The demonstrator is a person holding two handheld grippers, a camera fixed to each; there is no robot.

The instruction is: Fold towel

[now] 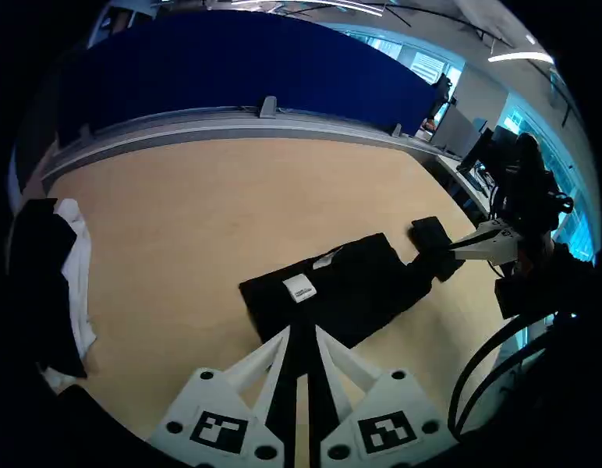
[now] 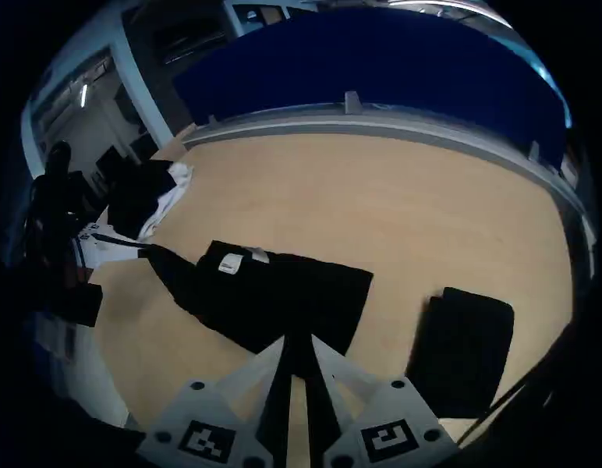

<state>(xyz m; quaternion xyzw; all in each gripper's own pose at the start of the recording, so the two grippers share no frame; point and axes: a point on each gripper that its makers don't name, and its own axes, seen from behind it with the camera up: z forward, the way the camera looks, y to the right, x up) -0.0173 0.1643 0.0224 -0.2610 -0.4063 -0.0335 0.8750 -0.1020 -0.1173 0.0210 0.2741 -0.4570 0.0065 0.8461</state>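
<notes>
black towel (image 1: 355,281) lies spread mid tabletop (image 1: 223,203). left tool (image 1: 301,334) pressed together on one end of the towel, right tool (image 2: 297,349) pinching the opposite end. folded black cloth (image 2: 465,347) just beside the towel, apart from it. black-and-white cloth pile (image 1: 67,265) well apart from the towel, past the left tool's end.

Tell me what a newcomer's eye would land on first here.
The black towel with its white tag lies across the middle of the pale wooden table. It is pinched at one end by the left gripper and at the other by the right gripper. Next come the blue screen along the table's far edge and a heap of black and white cloth at its side.
</notes>
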